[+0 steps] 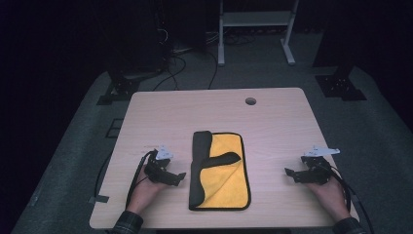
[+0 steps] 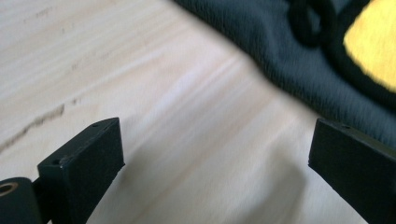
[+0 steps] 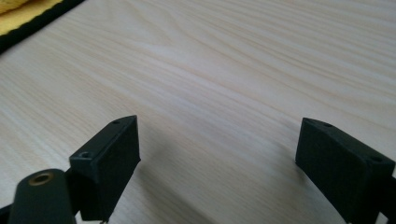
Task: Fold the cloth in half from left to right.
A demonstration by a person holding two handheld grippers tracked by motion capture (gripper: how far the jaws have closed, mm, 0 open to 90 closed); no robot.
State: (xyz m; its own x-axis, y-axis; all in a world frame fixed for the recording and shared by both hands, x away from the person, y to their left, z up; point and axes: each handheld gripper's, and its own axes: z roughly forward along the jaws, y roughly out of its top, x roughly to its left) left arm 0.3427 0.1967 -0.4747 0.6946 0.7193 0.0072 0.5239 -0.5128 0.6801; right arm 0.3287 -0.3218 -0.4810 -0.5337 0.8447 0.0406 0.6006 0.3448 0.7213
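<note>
Yellow cloth lies just beside left claw.

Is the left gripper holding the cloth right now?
No, the left gripper is open over bare table, the cloth beyond its tips.

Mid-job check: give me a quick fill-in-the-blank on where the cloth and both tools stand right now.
The folded cloth shows yellow and ____.
Both tools, the left tool and the right tool, have their jaws ____.
The cloth lies ____ the two tools.
The table has a round ____ near its far edge.

Missing words: black; open; between; hole
</note>
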